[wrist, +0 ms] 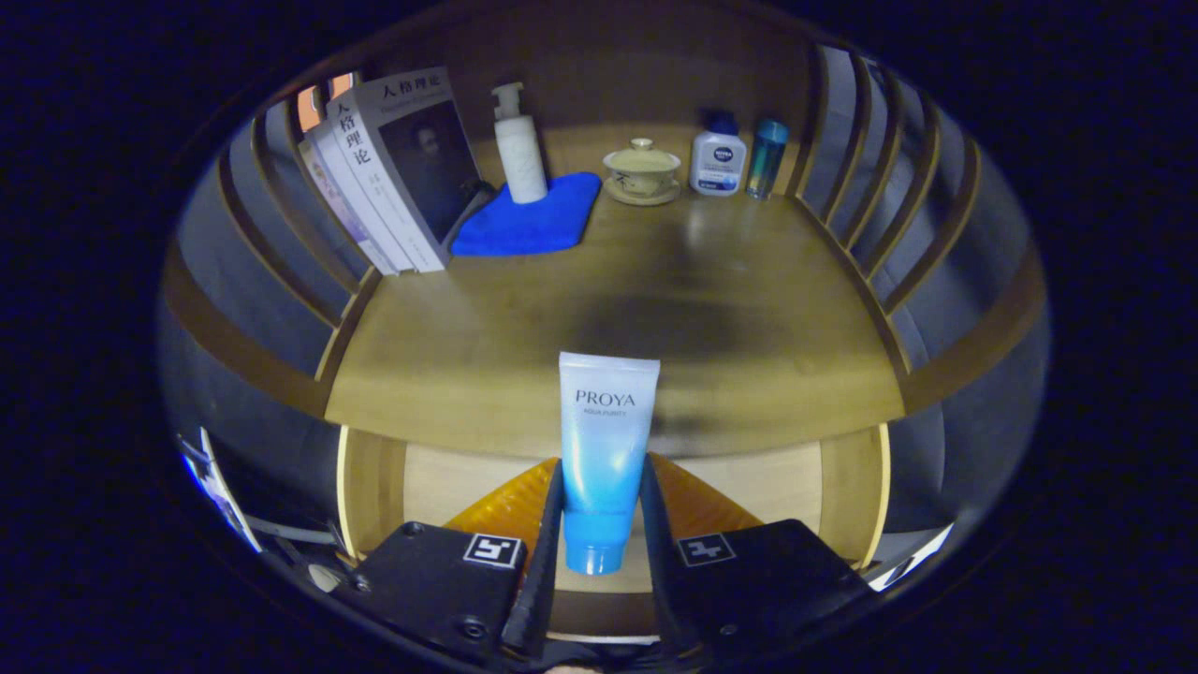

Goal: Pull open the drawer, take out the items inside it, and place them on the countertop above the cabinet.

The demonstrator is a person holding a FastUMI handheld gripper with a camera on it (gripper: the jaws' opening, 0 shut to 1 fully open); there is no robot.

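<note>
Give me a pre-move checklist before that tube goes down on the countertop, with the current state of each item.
1. Grip: the tool has both fingers pressed on the blue cleanser tube: ok.
2. Tube attitude: upright, cap end down, crimped end up: ok.
3. Tube out of the open drawer: it hangs above the drawer's pale bottom, at the countertop's front edge: ok.
4. Landing spot: the near and middle countertop is bare wood: ok.
5. Neighbours: books, blue cloth with pump bottle, lidded cup and two small bottles stand at the back, apart from the tube: ok.
6. More items left in the drawer: cannot tell.
</note>
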